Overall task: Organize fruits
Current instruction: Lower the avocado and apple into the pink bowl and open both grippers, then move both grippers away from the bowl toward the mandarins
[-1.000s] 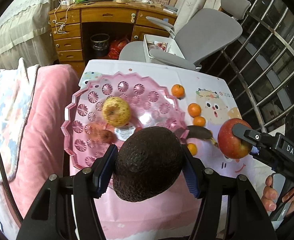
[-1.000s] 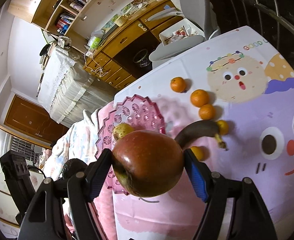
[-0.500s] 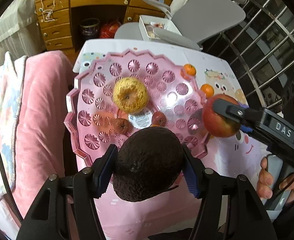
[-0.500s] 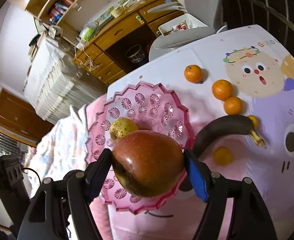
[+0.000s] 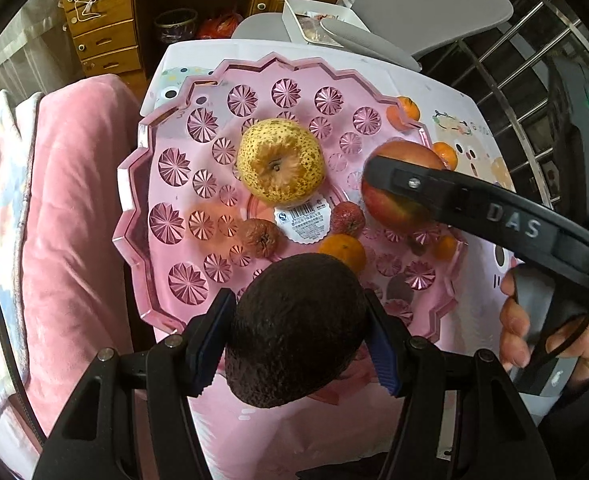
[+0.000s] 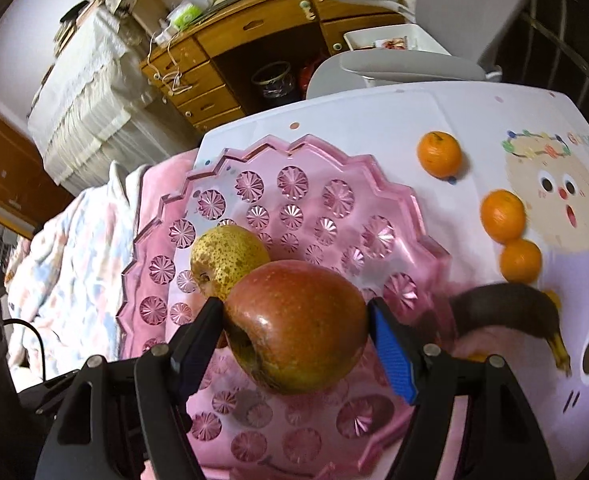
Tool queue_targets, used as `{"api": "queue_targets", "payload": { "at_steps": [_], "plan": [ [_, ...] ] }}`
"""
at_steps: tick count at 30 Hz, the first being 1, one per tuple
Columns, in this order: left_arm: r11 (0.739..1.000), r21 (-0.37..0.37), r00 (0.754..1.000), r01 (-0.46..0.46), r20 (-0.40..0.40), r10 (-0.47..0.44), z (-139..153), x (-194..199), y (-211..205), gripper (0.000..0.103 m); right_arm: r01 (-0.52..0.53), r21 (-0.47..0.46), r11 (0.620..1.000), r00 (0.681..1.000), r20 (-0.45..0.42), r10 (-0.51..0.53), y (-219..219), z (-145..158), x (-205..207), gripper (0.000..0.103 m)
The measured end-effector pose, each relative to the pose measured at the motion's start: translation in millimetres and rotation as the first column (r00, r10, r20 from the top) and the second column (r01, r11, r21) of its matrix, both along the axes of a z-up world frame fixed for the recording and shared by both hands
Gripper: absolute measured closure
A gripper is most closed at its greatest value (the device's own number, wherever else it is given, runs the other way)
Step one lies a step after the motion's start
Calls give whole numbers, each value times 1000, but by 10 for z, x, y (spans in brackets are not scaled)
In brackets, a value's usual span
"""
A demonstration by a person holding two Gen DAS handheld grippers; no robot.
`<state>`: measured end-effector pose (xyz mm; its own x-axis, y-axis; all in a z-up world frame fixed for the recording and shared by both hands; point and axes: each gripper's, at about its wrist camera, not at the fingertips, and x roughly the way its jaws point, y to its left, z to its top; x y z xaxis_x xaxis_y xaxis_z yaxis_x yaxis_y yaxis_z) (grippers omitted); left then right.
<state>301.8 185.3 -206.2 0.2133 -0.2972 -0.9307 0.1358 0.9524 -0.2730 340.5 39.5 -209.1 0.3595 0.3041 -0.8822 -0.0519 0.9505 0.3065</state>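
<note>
**Left wrist view: both tools loaded above pink tray**

Left tool [image 5: 298, 336] clamped on dark avocado [image 5: 294, 332]. Right tool [image 6: 294, 328], lettered "DAS", clamped on red apple [image 6: 296, 324]. Both above pink tray [image 5: 134, 216] on counter [image 6: 374, 108]. Barcode sticker [image 5: 306, 220] at tray centre, print unreadable. "GOOD" partly legible on counter cover.

near rim of the scalloped pink plastic tray [image 5: 162, 312] hidden behind the dark bumpy avocado [image 5: 294, 332], speckled yellow pear [image 6: 224, 258] half covered by the red apple [image 6: 294, 324], blackened banana [image 6: 502, 308] blurred, tray label print too small to read
</note>
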Motion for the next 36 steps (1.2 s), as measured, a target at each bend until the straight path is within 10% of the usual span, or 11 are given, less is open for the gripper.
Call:
{"api": "queue_targets", "payload": {
  "at_steps": [13,36],
  "plan": [
    [1000,20,999,15,28,-16,102,36,-83,38,-33,-30,999,999,-44,31,113,-120,62,29],
    [1000,31,996,-4,90,2,518,-627,-246,31,46,32,998,991,124,-50,-435,387,-722,26]
  ]
}}
